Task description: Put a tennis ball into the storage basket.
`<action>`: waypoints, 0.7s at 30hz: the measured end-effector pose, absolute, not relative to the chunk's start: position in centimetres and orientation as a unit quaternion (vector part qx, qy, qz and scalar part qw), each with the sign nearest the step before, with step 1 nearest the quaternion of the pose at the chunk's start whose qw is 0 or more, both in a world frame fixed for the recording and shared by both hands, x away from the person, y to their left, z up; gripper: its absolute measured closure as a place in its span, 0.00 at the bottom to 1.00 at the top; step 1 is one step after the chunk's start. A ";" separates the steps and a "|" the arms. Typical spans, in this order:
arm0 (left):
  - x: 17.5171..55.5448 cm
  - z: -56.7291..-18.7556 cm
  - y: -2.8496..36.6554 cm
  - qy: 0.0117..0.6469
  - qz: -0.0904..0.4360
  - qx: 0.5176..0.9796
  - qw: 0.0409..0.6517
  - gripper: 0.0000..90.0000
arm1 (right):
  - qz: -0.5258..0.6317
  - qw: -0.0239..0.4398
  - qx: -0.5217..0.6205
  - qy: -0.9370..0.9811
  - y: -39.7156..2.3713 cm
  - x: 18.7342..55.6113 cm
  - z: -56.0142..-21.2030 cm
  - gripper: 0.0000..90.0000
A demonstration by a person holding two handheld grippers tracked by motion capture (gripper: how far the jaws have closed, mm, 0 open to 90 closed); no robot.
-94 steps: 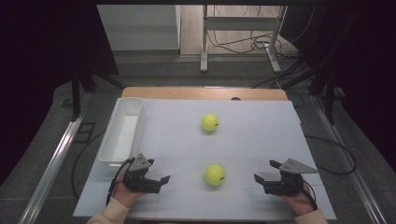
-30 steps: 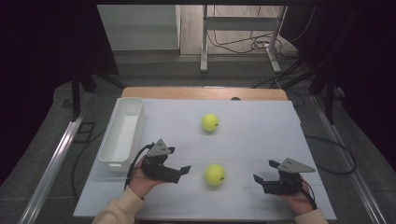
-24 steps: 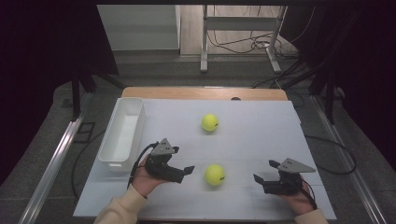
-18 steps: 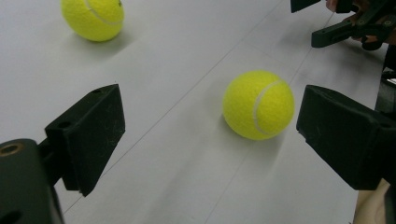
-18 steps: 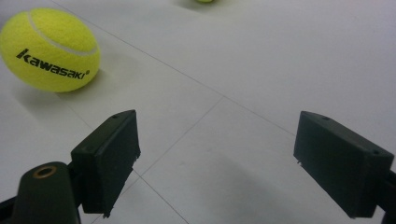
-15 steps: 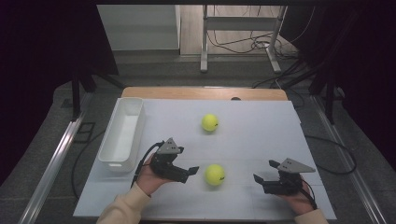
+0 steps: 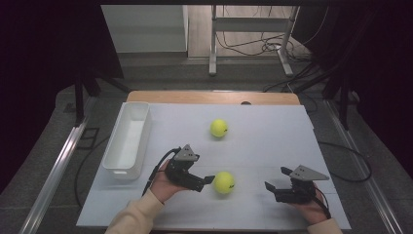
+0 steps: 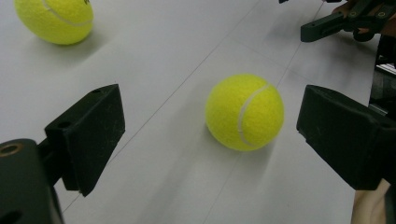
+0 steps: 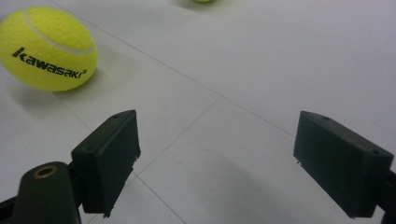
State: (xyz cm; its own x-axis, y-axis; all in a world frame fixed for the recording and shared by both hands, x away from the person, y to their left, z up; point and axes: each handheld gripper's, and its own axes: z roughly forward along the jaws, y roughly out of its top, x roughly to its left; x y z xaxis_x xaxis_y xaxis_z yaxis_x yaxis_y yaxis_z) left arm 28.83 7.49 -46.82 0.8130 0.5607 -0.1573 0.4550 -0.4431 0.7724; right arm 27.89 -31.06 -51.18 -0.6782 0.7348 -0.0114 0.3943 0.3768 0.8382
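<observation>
Two yellow tennis balls lie on the white table. The near ball point(image 7: 224, 182) point(image 8: 244, 112) rests just ahead of my left gripper point(image 7: 207, 182) point(image 8: 210, 116), whose jaws stand open on either side of it without touching. The far ball point(image 7: 219, 127) point(image 8: 55, 19) sits toward the back middle. My right gripper point(image 7: 275, 178) point(image 9: 217, 135) rests open and empty near the front right, pointing left. From there the near ball point(image 9: 47, 47), printed "kawasaki", lies ahead and to the left of the jaws.
A white rectangular tray point(image 7: 127, 139) stands empty along the table's left side. The right gripper point(image 8: 336, 23) appears at the top right of the left gripper view. The table's front edge runs just behind both hands.
My left gripper has moved right from the tray's front corner toward the near ball, staying open. The right gripper and both balls have not moved.
</observation>
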 end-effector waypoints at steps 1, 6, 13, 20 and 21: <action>28.9 -46.9 7.4 0.300 0.060 0.847 0.434 0.09 | 0.435 0.196 0.350 0.806 -31.1 27.9 -51.2 0.17; 29.0 -47.1 6.7 0.295 0.053 0.852 0.430 0.10 | 0.436 0.197 0.350 0.806 -31.1 27.9 -51.2 0.17; 29.1 -47.5 5.6 0.280 0.046 0.863 0.419 0.10 | 0.435 0.198 0.351 0.805 -31.1 27.9 -51.2 0.17; 29.4 -48.1 4.5 0.275 0.035 0.868 0.412 0.10 | 0.434 0.198 0.350 0.806 -31.1 27.9 -51.2 0.17; 29.4 -48.2 4.4 0.275 0.033 0.868 0.411 0.10 | 0.434 0.198 0.350 0.806 -31.1 27.9 -51.2 0.17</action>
